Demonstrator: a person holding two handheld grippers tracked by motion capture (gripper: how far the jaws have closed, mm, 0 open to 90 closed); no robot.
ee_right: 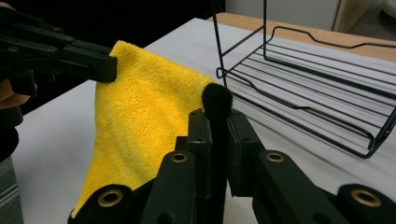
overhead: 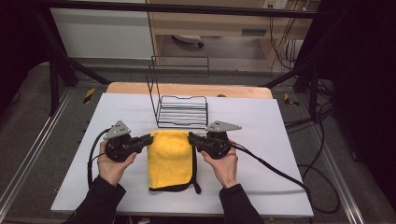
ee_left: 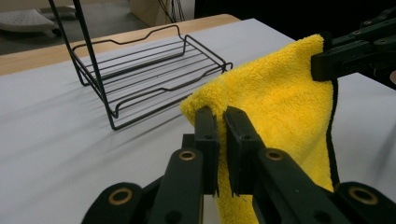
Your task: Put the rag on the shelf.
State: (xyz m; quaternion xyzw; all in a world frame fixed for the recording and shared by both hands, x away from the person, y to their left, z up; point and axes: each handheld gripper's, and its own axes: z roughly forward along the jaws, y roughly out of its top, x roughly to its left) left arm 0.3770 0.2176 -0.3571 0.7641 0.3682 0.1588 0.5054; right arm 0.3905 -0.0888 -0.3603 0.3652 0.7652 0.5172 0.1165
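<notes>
Cloth (overhead: 169,158): yellow, fluffy, dark-edged; folded, spread in the middle of the table between the two grippers, far corners lifted, near end lying flat close to the near edge. Also seen in the left gripper view (ee_left: 275,116) and the right gripper view (ee_right: 140,126).
Left gripper (overhead: 148,139): held in the left hand (overhead: 112,165), left of the cloth; jaws narrow, clamped on the far left corner of the cloth. In its own view (ee_left: 219,126), yellow pile pinched between the two black jaws.
Right gripper (overhead: 191,138): held in the right hand (overhead: 225,165), right of the cloth; jaws narrow, clamped on the far right corner. In its own view (ee_right: 215,126), the dark edging of the cloth standing up between the jaws.
Wire rack (overhead: 180,100): black, with a tall back frame; standing on the table just beyond the far edge of the cloth, slightly right of centre. Near left in the left gripper view (ee_left: 140,74); right side in the right gripper view (ee_right: 317,88).
Table (overhead: 280,140): white top, wooden strip along the far edge.
Cables (overhead: 275,172): black, trailing from each gripper across the table toward the near side.
</notes>
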